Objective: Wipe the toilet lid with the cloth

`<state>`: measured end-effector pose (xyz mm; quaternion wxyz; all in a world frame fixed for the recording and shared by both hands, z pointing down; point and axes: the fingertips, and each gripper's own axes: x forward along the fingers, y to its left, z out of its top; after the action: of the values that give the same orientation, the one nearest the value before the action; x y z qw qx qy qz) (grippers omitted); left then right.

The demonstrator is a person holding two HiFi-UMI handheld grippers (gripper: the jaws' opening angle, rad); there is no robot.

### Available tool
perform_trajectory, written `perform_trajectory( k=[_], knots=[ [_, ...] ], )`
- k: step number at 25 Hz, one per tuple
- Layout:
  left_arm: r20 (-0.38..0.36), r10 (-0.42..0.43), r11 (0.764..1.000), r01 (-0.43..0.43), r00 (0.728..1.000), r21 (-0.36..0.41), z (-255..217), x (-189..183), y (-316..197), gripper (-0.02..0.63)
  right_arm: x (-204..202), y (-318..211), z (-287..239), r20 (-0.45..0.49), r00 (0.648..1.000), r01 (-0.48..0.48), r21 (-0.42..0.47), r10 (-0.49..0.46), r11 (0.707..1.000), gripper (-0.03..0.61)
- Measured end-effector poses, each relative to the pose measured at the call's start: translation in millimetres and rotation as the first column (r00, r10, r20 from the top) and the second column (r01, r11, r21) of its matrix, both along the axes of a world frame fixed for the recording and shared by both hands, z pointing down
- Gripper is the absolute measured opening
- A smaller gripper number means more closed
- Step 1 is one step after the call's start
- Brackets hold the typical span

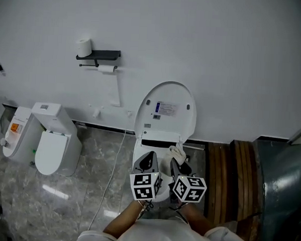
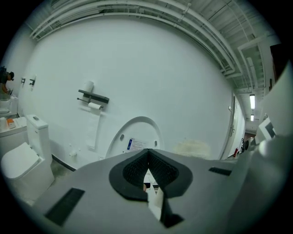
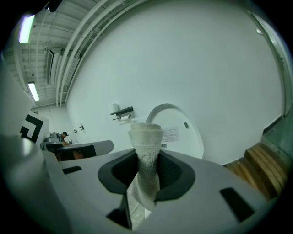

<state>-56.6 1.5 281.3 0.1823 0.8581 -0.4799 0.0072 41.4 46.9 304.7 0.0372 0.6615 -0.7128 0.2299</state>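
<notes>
A white toilet stands against the wall with its lid [image 1: 167, 109] raised upright; a label is stuck on the lid's inner face. My right gripper [image 1: 179, 167] hangs over the toilet bowl, shut on a rolled white cloth [image 1: 177, 153] that sticks up past its tips. In the right gripper view the cloth [image 3: 146, 148] rises between the pads, with the lid [image 3: 179, 130] behind it. My left gripper [image 1: 149, 161] is beside it on the left, shut with nothing in it. The left gripper view shows the closed jaws [image 2: 148, 172] pointing at the lid [image 2: 137, 136].
Another white toilet [image 1: 54, 143] with its lid down stands to the left, and a further fixture [image 1: 16, 133] beyond it. A paper holder shelf [image 1: 99, 55] is on the wall. Wooden slats [image 1: 233, 180] and a grey metal panel [image 1: 283, 185] lie right. A cable [image 1: 113, 163] runs along the floor.
</notes>
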Motion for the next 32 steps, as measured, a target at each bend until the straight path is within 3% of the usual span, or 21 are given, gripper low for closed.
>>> perform_trajectory(
  k=[10,13,18,24,29,32],
  knots=[
    [0.000,0.006,1.000,-0.006,1.000,-0.024,21.9,13.4,-72.5,0.012,30.8,-71.7,12.3,0.017,0.997,-0.073,0.012,0.073,0.997,0.101],
    [0.024,0.016,1.000,-0.017,1.000,0.008,16.6,17.0,-92.0,0.012,41.0,-98.6,13.3,0.014,0.997,-0.072,0.031,0.071,0.997,0.101],
    [0.078,0.020,0.991,-0.030,0.997,0.129,-7.8,33.4,-152.8,0.012,46.3,-177.9,4.8,-0.053,0.999,0.005,0.126,0.001,0.992,0.101],
    [0.098,-0.091,0.968,0.065,0.991,0.243,-15.7,39.3,-230.1,0.012,34.7,-286.5,4.2,-0.074,0.992,0.113,0.240,-0.098,0.964,0.101],
    [0.066,-0.170,0.967,0.154,0.983,0.204,1.4,30.4,-257.9,0.012,18.5,-358.6,9.8,-0.099,0.982,0.185,0.307,-0.162,0.934,0.101],
    [0.066,-0.188,0.970,0.175,0.980,0.172,15.3,28.4,-261.4,0.012,12.4,-382.1,11.2,-0.145,0.978,0.187,0.320,-0.147,0.929,0.101]
  ],
)
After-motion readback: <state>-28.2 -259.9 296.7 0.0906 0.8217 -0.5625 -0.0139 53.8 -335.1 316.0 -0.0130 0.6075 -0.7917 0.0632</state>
